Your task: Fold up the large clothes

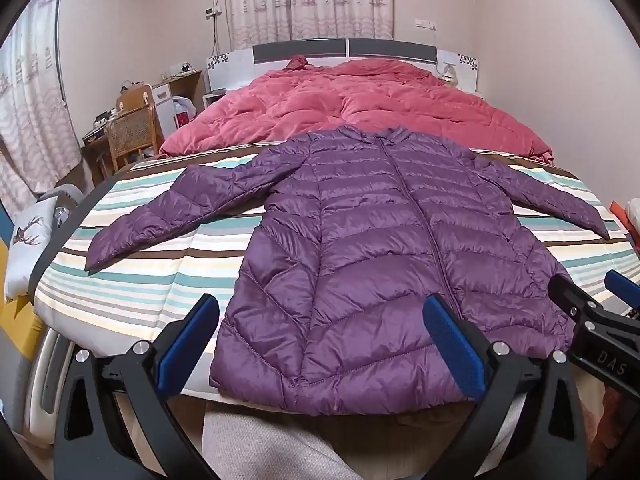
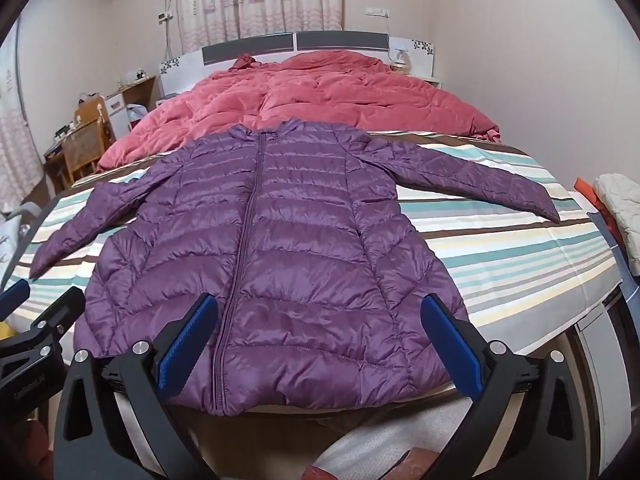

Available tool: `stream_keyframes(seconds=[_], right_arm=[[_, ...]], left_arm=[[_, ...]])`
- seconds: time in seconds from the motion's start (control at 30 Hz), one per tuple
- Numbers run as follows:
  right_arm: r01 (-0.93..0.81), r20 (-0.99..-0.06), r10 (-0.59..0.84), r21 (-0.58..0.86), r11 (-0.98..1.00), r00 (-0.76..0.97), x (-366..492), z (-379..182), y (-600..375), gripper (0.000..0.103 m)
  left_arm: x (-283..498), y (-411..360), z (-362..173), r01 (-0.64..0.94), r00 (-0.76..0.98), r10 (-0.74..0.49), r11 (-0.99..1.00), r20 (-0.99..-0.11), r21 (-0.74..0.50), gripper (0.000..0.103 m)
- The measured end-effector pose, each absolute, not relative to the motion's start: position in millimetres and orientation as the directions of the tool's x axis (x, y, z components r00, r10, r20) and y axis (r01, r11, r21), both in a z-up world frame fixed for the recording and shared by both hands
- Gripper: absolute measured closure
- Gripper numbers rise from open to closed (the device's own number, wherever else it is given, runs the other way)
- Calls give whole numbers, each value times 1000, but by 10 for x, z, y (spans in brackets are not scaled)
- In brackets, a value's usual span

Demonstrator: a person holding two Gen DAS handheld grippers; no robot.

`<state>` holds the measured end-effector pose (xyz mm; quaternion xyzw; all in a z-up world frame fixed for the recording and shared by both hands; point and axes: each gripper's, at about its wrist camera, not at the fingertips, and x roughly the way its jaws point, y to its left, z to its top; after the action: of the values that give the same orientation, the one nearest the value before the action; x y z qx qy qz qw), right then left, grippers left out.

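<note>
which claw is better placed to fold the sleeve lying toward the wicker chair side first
Left. The left claw hangs open over the purple down jacket's hem on that side, nearer that sleeve. The right claw sits over the hem's other half, so it would have to cross the jacket.

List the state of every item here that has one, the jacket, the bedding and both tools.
Purple jacket: zipped shut, flat, face up, sleeves spread, unfolded.
Striped sheet: smooth under the jacket.
Red quilt: rumpled, behind the jacket's collar.
Left tool: open, empty, above the hem.
Right tool: open, empty, above the hem.
</note>
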<state>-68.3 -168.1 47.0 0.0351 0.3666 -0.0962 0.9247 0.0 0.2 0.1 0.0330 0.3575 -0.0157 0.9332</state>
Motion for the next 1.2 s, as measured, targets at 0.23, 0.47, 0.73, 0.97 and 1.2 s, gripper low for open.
stream_keyframes(seconds=[0.23, 0.47, 0.73, 0.97, 1.2], right_arm=[[200, -684, -149, -5, 980, 714, -677, 512, -1645, 3], [195, -684, -147, -7, 981, 715, -705, 511, -1641, 3], [187, -689, -139, -5, 982, 711, -690, 479, -1635, 3], [185, -692, -134, 0, 983, 709, -682, 466, -1638, 3], [183, -693, -132, 0, 983, 709, -674, 443, -1636, 3]], left_arm=[[17, 7, -3, 54, 744, -7, 997, -668, 49, 2], [1, 3, 2, 52, 749, -7, 997, -663, 49, 2], [-6, 5, 9, 54, 749, -8, 997, -662, 48, 2], [-9, 7, 9, 54, 751, -10, 997, -661, 47, 2], [-11, 9, 9, 54, 751, -10, 997, -661, 46, 2]])
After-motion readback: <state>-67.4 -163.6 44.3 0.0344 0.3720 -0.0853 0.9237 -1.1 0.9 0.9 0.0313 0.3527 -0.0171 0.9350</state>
